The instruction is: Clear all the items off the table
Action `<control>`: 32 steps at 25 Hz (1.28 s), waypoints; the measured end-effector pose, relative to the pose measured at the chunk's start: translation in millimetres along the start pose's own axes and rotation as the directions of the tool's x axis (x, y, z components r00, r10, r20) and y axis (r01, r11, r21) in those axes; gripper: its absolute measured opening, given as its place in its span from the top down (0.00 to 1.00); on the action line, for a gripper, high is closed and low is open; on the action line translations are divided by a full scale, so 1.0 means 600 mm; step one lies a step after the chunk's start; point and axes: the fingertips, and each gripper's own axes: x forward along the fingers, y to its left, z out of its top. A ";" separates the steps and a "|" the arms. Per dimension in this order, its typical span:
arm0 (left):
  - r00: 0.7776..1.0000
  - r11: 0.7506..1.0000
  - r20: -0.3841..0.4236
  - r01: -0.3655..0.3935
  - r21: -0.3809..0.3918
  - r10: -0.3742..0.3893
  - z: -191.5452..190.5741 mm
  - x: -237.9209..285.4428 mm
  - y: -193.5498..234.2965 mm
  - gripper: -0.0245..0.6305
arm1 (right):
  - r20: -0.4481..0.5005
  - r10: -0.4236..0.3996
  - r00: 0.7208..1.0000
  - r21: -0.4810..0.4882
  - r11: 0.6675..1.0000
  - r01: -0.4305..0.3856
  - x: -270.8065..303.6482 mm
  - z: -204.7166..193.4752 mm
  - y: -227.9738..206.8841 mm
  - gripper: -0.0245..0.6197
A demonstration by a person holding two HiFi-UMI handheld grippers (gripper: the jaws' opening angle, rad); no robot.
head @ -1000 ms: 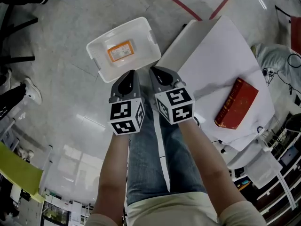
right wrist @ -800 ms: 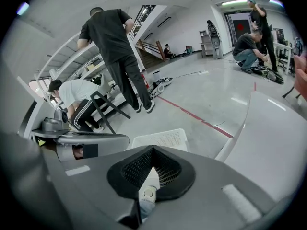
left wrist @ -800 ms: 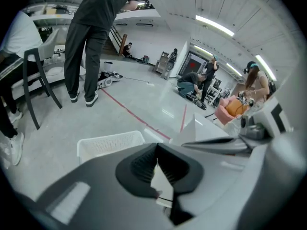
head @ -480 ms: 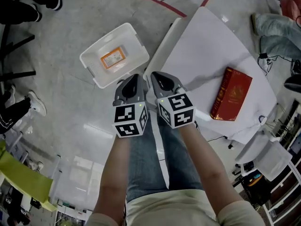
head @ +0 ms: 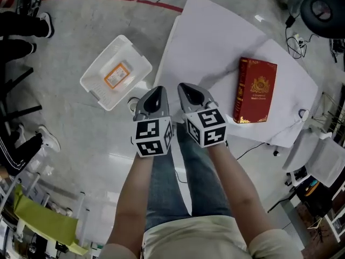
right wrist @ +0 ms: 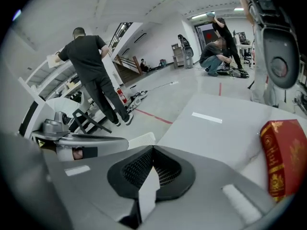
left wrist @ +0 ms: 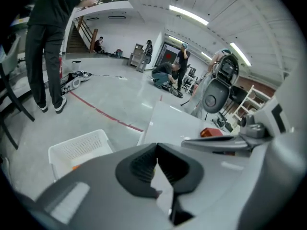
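Left tongs (head: 157, 92) and right tongs (head: 187, 89), both closed and empty, now sit at the table (head: 210, 36) edge, swung away from the bin (head: 131, 57) beside the table. The red book (head: 255, 90) lies on the table, probably the next pick.

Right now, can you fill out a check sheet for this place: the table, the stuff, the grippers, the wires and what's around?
Surface: white table, bare but for one book.
Job's things: red book lies flat on the table; white bin on the floor beside the table holds an orange pack.
Clutter: nothing seen on the table.
Grippers: left gripper and right gripper are both shut and empty, side by side near the table's edge.
Cables: wires on the floor past the table.
Surroundings: black chair; people's legs nearby.
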 end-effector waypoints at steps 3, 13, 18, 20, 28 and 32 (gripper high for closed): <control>0.999 0.999 -0.021 0.036 0.034 -0.036 -0.004 0.011 -0.040 0.95 | 0.014 -0.033 0.999 0.037 0.999 0.032 -0.026 -0.009 -0.028 0.96; 0.985 0.974 -0.101 0.152 0.167 -0.137 -0.015 0.027 -0.165 0.95 | 0.068 -0.144 0.987 0.169 0.977 0.131 -0.113 -0.025 -0.116 0.96; 0.978 0.958 -0.131 0.189 0.217 -0.164 -0.022 0.026 -0.222 0.95 | 0.097 -0.173 0.980 0.205 0.967 0.150 -0.154 -0.025 -0.152 0.96; 0.975 0.953 -0.139 0.200 0.230 -0.171 -0.025 0.024 -0.243 0.95 | 0.102 -0.181 0.978 0.211 0.965 0.156 -0.170 -0.028 -0.164 0.96; 0.971 0.942 -0.148 0.222 0.253 -0.189 -0.025 0.022 -0.304 0.95 | 0.109 -0.207 0.972 0.227 0.957 0.179 -0.221 -0.041 -0.204 0.96; 0.971 0.940 -0.145 0.223 0.257 -0.191 -0.020 0.025 -0.324 0.95 | 0.120 -0.216 0.969 0.245 0.952 0.182 -0.239 -0.044 -0.219 0.96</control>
